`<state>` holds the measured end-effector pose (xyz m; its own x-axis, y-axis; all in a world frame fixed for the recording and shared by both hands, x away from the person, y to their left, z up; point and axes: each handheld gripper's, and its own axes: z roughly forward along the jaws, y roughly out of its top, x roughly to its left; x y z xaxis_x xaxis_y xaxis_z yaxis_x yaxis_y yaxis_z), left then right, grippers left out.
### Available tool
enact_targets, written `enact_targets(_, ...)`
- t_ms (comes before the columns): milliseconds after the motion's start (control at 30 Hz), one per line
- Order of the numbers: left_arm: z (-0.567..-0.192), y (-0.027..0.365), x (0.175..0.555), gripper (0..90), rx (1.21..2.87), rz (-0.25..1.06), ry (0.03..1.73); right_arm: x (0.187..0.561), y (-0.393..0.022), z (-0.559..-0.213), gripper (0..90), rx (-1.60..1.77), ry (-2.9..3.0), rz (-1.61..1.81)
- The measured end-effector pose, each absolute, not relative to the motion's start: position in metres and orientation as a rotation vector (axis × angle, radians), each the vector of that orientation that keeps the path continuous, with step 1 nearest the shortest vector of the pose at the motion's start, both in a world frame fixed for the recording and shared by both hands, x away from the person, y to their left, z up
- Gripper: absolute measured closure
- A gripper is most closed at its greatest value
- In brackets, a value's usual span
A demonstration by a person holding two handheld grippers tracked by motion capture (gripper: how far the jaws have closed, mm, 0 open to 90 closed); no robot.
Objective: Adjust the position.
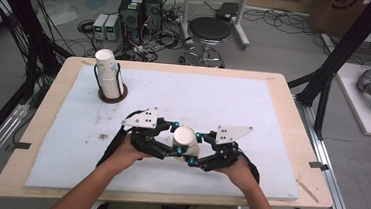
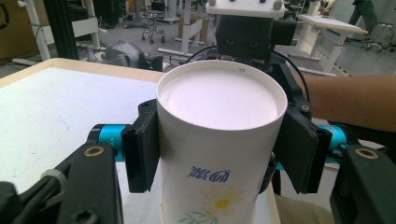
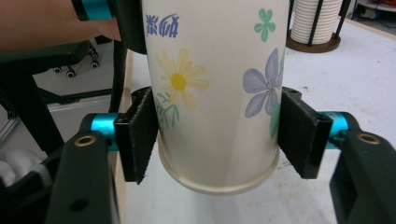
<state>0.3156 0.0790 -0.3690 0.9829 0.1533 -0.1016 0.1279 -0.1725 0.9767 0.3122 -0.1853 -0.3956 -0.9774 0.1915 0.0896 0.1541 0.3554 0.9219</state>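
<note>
Pinching one white flower-printed paper cup (image 1: 185, 140) upside down between both pairs of jaws, left gripper (image 1: 163, 139) and right gripper (image 1: 205, 148), above the white-padded counter (image 1: 253, 105).

Black two-jaw grippers (image 1: 179, 141) with teal collars, grey three-cornered top plates, brass-ringed screw holes.

White flower-printed paper cup (image 3: 215, 93)

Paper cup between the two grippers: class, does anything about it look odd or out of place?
Yes. The paper cup is upside down: its closed base faces up and its rolled rim points down. Both the left gripper and right gripper clamp it above the white mat.
</note>
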Motion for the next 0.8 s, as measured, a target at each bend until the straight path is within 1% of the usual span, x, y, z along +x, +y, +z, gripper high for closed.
enact_targets(167,-0.371,0.078,0.315,36.7,1.753,0.028,0.212,0.312,-0.185,-0.395,39.7,0.323,2.578,1.72)
enact_targets(233,-0.371,0.078,0.315,34.9,1.757,0.036,0.214,0.313,-0.186,-0.395,39.8,0.327,2.579,1.72)
enact_targets(267,-0.371,0.077,0.315,29.9,1.754,0.05,0.248,0.313,-0.186,-0.395,40.0,0.324,2.582,1.72)
enact_targets(333,-0.371,0.078,0.316,17.1,1.749,0.044,0.288,0.313,-0.187,-0.395,40.1,0.328,2.585,1.715)
enact_targets(367,-0.371,0.078,0.317,14.9,1.747,0.039,0.297,0.313,-0.187,-0.394,40.2,0.328,2.588,1.711)
enact_targets(800,-0.363,0.09,0.317,14.9,1.804,0.033,0.301,0.317,-0.193,-0.39,40.2,0.349,2.644,1.559)
